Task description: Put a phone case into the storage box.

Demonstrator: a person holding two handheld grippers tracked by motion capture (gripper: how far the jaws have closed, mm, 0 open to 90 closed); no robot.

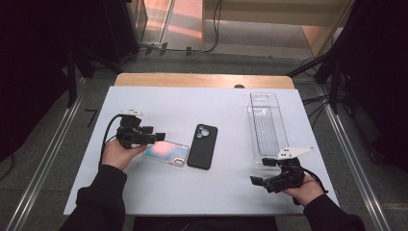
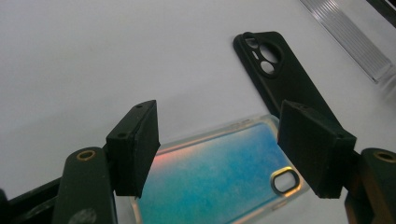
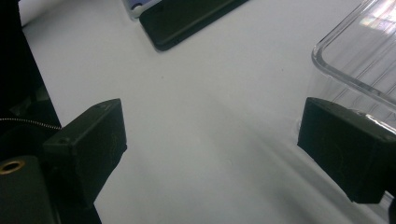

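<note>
An iridescent clear phone case point(image 1: 166, 153) lies flat on the white table point(image 1: 192, 106), left of centre. Beside it on the right lies a black phone case point(image 1: 202, 146), camera holes at its far end. My left gripper point(image 1: 159, 137) hovers at the iridescent case's left end, pointing right. In the left gripper view its jaws stand open point(image 2: 217, 140) over the iridescent case point(image 2: 219, 182), with the black case point(image 2: 280, 74) beyond. My right gripper point(image 1: 262, 172) rests open at the front right, nothing between its jaws point(image 3: 212, 149).
A long clear plastic tray point(image 1: 267, 126) stands at the right, running front to back; its near rim point(image 3: 359, 56) is just beside the right gripper's jaw. The black case's end point(image 3: 187, 21) lies farther off. Dark stands and cables surround the table.
</note>
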